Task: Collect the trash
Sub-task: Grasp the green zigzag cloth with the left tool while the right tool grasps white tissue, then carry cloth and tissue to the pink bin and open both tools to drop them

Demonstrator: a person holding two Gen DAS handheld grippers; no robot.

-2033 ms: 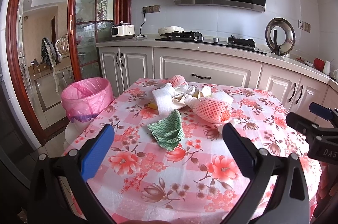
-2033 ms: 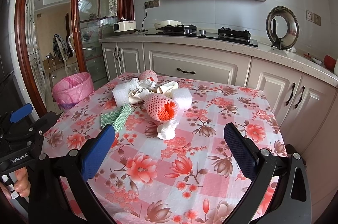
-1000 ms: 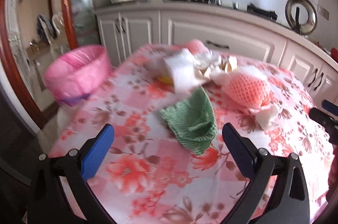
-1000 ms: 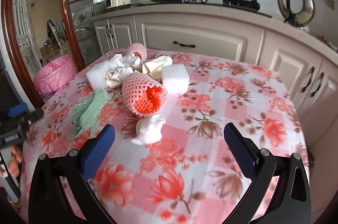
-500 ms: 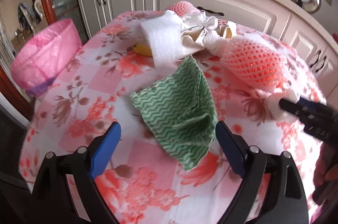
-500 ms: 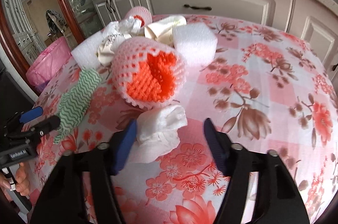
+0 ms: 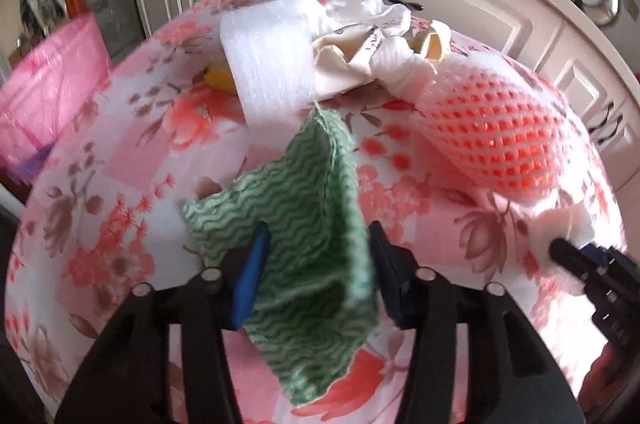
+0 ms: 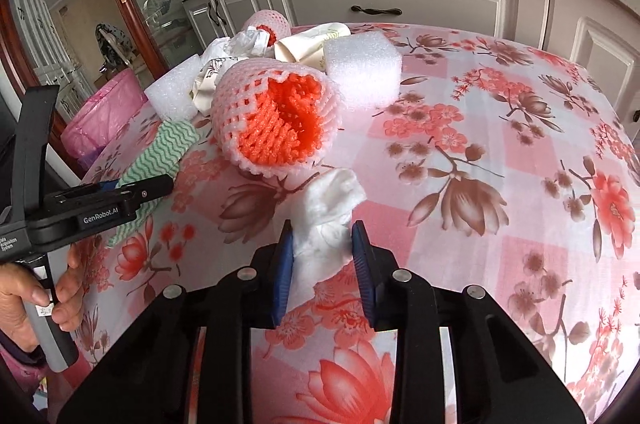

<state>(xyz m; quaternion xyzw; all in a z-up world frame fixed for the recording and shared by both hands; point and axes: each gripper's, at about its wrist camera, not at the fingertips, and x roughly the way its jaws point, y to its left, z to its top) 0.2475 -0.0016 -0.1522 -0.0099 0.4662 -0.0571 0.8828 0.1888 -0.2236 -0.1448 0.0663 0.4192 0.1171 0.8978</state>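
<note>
Both tools come down on the trash at the near edge of the heap, probably because these two loose pieces can be lifted without disturbing the rest: the left gripper is closing its jaws around the green wavy cloth, and the right gripper is closing on the crumpled white tissue, pads already pinching it. Both pitch steeply down at the floral table. The pink-lined bin waits at nine o'clock off the table's edge, and the red foam net lies at twelve o'clock just beyond the tissue.
</note>
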